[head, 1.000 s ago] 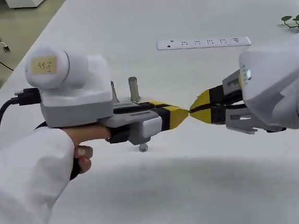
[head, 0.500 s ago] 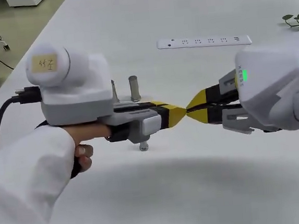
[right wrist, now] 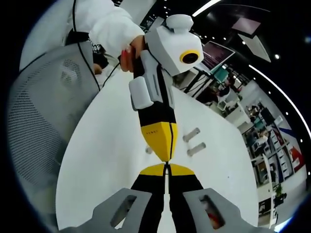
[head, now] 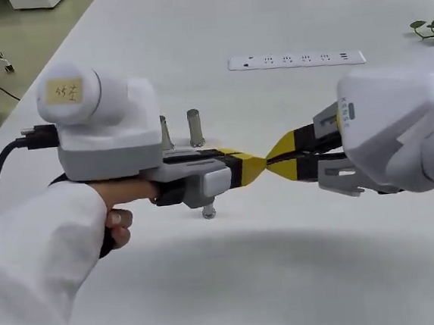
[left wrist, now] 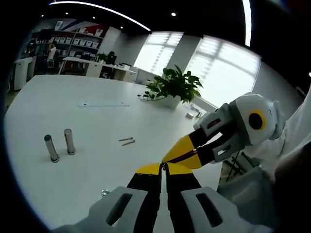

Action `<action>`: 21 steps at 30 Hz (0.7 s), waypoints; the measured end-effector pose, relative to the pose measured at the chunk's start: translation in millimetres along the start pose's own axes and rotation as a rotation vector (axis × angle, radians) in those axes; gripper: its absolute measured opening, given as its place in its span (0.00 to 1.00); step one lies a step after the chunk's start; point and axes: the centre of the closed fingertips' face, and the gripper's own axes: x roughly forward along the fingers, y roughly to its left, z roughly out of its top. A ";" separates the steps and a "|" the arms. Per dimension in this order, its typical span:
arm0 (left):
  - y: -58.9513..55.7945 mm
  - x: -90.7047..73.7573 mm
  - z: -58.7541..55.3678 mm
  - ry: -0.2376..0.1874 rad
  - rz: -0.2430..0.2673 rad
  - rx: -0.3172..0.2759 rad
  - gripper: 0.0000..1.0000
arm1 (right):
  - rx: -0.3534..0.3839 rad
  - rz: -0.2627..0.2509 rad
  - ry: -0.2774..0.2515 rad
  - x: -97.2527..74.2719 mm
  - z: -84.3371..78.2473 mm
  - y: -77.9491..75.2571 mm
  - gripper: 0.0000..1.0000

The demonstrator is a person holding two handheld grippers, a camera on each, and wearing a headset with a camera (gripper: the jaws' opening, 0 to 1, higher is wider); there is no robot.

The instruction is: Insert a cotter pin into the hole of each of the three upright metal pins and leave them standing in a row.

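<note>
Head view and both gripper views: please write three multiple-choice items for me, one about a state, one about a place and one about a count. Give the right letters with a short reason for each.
1. How do the left gripper and the right gripper stand?
A. Both wide open.
B. Both shut, tip to tip.
C. One open, one shut.

2. Where does the power strip lie on the table?
A. Beyond the grippers, farther from the person.
B. Near the person's sleeve.
C. Held in the air.

3. How many upright metal pins stand in the left gripper view?
A. One.
B. Two.
C. Four.

Answers:
1 B: each gripper view shows its own yellow-tipped fingers closed, meeting the other's tip.
2 A: in the head view the strip lies past the grippers.
3 B: two stand side by side.
</note>
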 end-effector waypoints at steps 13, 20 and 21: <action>0.2 -1.9 -4.1 0.025 0.012 0.033 0.00 | -0.007 0.013 0.001 2.1 1.2 3.9 0.00; 1.4 -3.8 -5.9 0.037 0.015 -0.003 0.00 | 0.033 0.022 -0.012 3.6 2.2 5.4 0.00; 1.2 -4.1 -6.1 0.037 0.014 0.008 0.00 | 0.030 0.022 -0.014 3.6 2.3 5.7 0.00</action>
